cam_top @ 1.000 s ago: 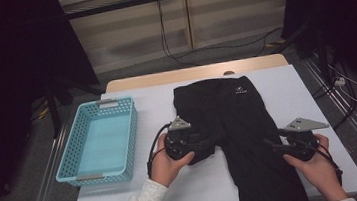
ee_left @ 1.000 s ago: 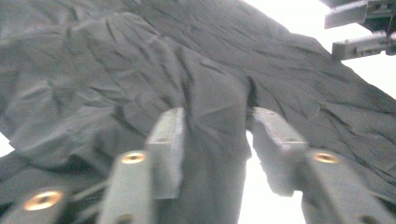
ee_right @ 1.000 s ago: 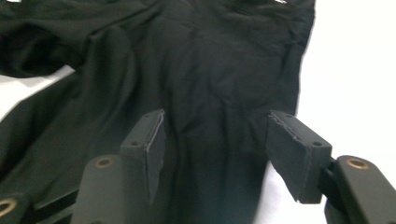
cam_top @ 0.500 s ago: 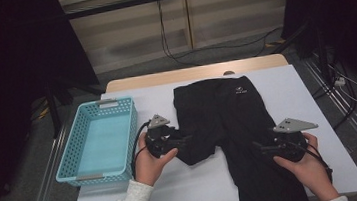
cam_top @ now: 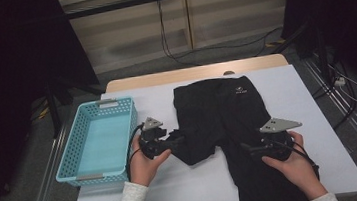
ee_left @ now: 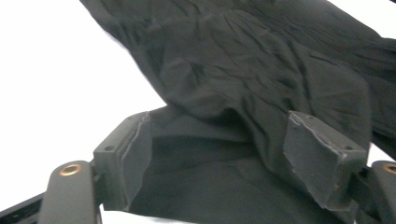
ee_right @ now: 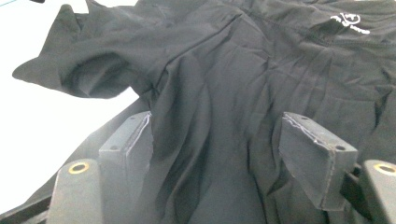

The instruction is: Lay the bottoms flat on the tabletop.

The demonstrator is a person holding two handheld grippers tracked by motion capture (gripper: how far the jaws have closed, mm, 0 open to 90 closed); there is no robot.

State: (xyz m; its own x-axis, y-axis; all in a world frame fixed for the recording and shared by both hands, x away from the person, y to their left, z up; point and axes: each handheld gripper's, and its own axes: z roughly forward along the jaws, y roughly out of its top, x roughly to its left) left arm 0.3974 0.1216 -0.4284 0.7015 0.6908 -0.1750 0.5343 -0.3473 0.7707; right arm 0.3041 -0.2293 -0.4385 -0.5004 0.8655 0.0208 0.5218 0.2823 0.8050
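Both tools backed off the black garment (cam_top: 229, 125) and their jaws have just been opening; left tool (cam_top: 176, 140) and right tool (cam_top: 248, 149) now spread, pinching nothing, cloth lying loose between them. We judge fold released, next regrip. Garment lies creased mid-surface, basket (cam_top: 101, 139) beside

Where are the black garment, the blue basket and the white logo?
black garment (cam_top: 218, 111), high view, upper middle of the cloth
blue basket (cam_top: 68, 162), high view, left rim
white logo (ee_right: 350, 21), right gripper view, printed mark
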